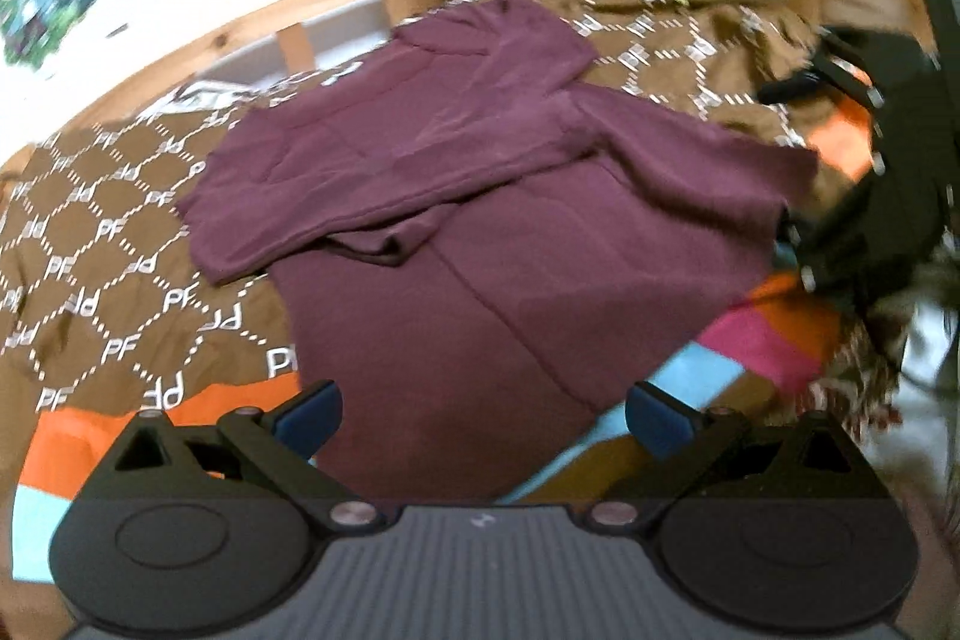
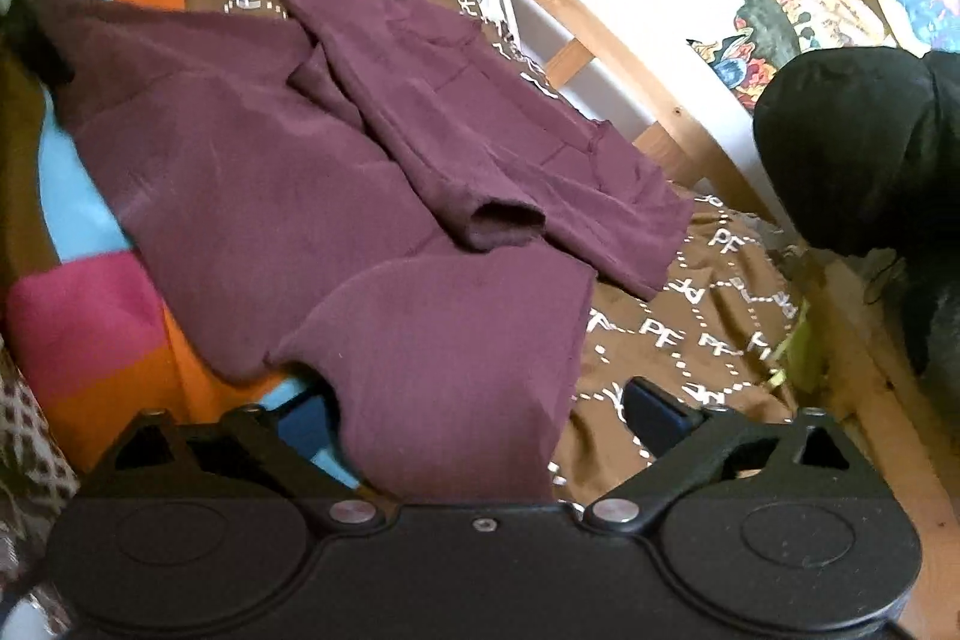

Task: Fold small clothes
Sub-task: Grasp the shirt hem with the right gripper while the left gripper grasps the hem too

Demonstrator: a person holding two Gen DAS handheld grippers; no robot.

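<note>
A maroon long-sleeved shirt (image 1: pixel 540 232) lies spread on a bed, one sleeve (image 1: pixel 360 196) folded across its body. My left gripper (image 1: pixel 483 418) hovers over the shirt's near edge, blue pads wide apart with the cloth lying below them: open. In the right wrist view the same shirt (image 2: pixel 270 172) stretches away, the sleeve's cuff (image 2: pixel 504 220) resting on the chest. A corner of the shirt bulges up between the jaws of my right gripper (image 2: pixel 484 418) and hides part of the left pad. The pads stand apart and do not pinch it.
A brown bedspread (image 1: pixel 108 250) with a white "PF" lattice and a colour-block blanket (image 1: pixel 750 340) lie under the shirt. A wooden bed rail (image 2: pixel 600 34) runs along a white wall with posters. A black bulky bundle (image 2: pixel 852 148) sits at the bed's end.
</note>
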